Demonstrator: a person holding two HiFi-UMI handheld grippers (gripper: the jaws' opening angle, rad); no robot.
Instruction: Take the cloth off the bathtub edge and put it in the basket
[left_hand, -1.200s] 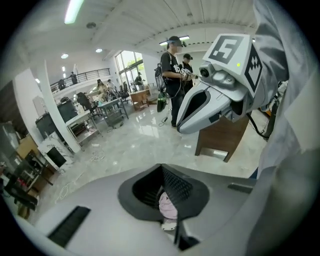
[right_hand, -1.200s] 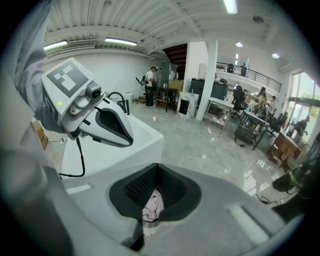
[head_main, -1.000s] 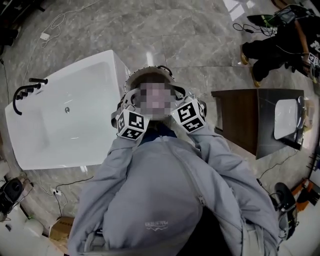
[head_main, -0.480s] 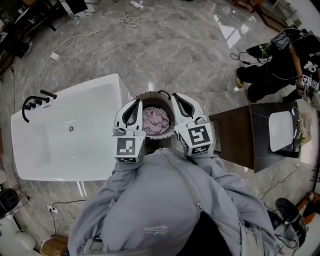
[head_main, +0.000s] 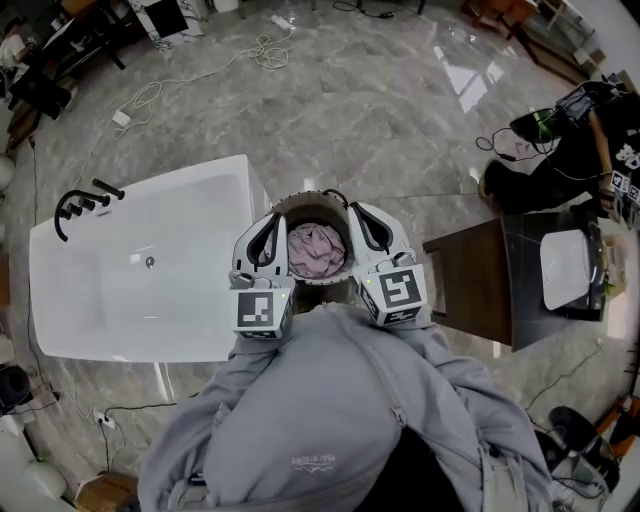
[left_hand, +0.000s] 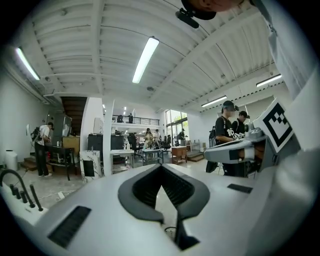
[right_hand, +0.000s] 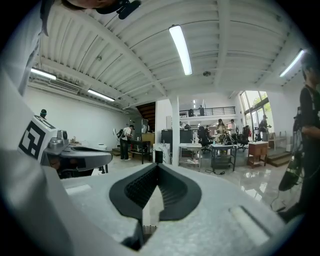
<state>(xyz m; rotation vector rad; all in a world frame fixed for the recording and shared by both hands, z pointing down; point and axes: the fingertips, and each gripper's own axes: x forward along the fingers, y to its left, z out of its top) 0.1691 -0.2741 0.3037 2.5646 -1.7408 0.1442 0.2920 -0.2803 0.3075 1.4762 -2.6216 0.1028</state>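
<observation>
Finds the pink cloth (head_main: 316, 250) bunched inside the basket (head_main: 300, 200), between left claw (head_main: 276, 208) and right claw (head_main: 353, 209), both shut tight, gripping nothing. Puts the bathtub (head_main: 150, 300) just left, a brown cabinet (head_main: 470, 285) right, cables (head_main: 165, 88) farther off. Gets, in claw views alone, ceiling lamps (left_hand: 145, 60), desks (left_hand: 122, 152), standing people (left_hand: 227, 135).

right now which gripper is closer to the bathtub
Left. The left gripper hangs over the basket's left rim, right beside the white bathtub's end; the right gripper is over the basket's opposite rim, towards the wooden cabinet.
</observation>
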